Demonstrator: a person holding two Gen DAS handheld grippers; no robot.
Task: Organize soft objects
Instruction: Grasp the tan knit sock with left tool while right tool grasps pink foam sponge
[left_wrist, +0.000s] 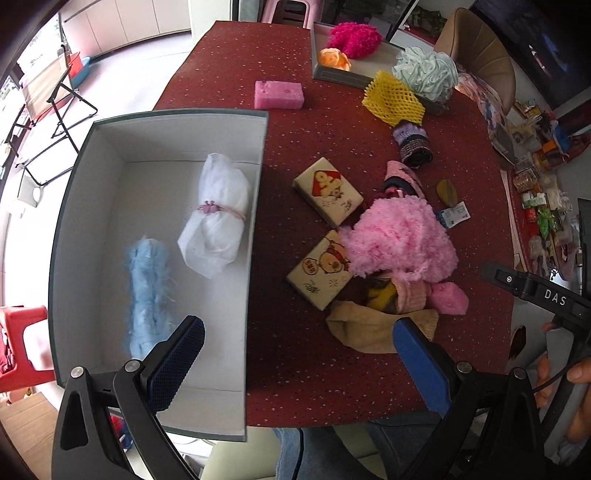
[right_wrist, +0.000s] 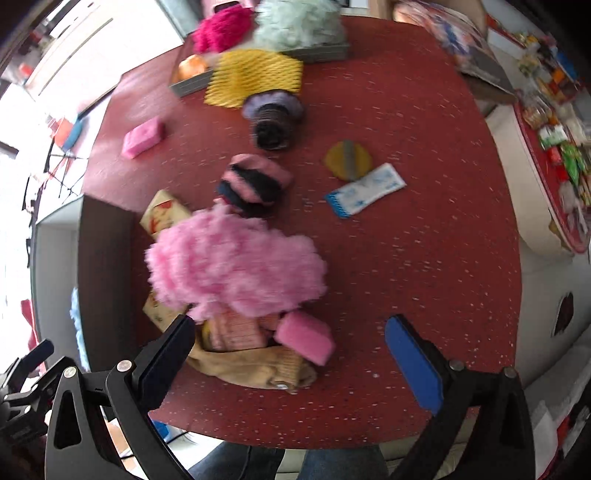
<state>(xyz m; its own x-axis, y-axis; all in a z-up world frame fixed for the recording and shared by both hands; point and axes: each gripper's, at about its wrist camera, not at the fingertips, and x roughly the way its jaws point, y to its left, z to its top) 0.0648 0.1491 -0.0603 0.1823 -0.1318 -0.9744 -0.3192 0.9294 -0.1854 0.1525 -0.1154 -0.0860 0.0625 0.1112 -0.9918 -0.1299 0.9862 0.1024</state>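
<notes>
- Two rolls lie in the white box (left_wrist: 110, 155): a fuzzy blue roll (left_wrist: 147, 295) with its long axis 12 to 6, and a tied white bundle (left_wrist: 218, 218) tilted toward 1.
- Pink fluff (right_wrist: 236, 266) tops the pile at table centre.
- Left gripper (left_wrist: 295, 362) spread wide, empty.
- Right gripper (right_wrist: 291, 362) likewise spread, empty.

The left hand-held gripper (left_wrist: 297, 350) has its jaws spread wide and empty; the right hand-held gripper (right_wrist: 290, 349) is also wide apart, holding nothing
</notes>
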